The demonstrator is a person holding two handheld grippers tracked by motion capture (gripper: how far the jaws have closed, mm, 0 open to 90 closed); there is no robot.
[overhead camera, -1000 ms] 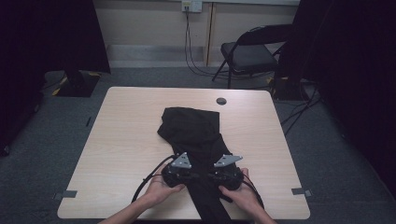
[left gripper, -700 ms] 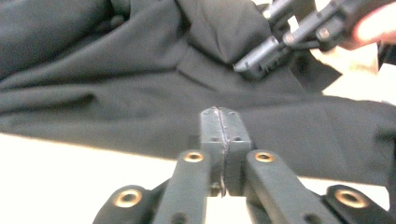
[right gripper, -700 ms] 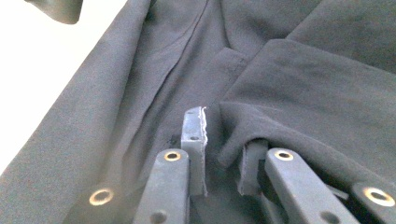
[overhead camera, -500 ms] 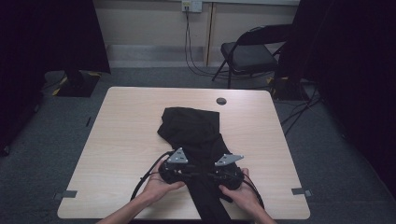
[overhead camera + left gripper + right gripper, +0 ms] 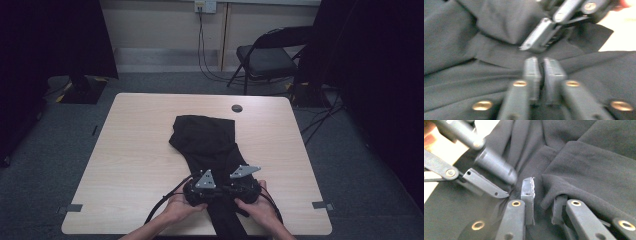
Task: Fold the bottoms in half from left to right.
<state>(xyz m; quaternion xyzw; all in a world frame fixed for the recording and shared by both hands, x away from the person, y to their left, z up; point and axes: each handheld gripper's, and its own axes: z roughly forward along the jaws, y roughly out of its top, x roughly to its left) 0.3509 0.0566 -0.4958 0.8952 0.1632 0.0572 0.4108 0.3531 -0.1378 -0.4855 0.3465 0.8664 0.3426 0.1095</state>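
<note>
Grey carpet is running all round a pale wood bench [image 5: 130, 165], with dark curtains closing in on both sides, a folding chair [image 5: 267, 57] standing beyond the far edge and cables dropping from a wall socket behind it. A small round dark disc [image 5: 237, 108] is sitting near the bench's far edge, well apart from the work.

I am looking at a black garment [image 5: 205, 137] lying down the middle of the bench, its wider part toward the far side and a narrow length trailing off the near edge between my forearms. It is looking soft and limp, bunching into folds wherever it is touched, so I am judging it light, unbreakable and prone to sagging rather than holding a shape. The weave is looking matte, not slick, so a pinch should bite well.

I am holding the left gripper [image 5: 200, 187] and the right gripper [image 5: 245, 184] close together over the narrow near part of the cloth. In the left gripper view the jaws are standing almost together on the fabric; the picture is blurring, and I cannot tell whether any cloth is caught between them. In the right gripper view the jaws are standing part open, with a fold of cloth [image 5: 564, 187] draping over one of them and nothing clamped.

I am judging the best hold to be a full fold or a seamed edge, pinched deep, since a single thin layer may slip out as the weight hangs.
</note>
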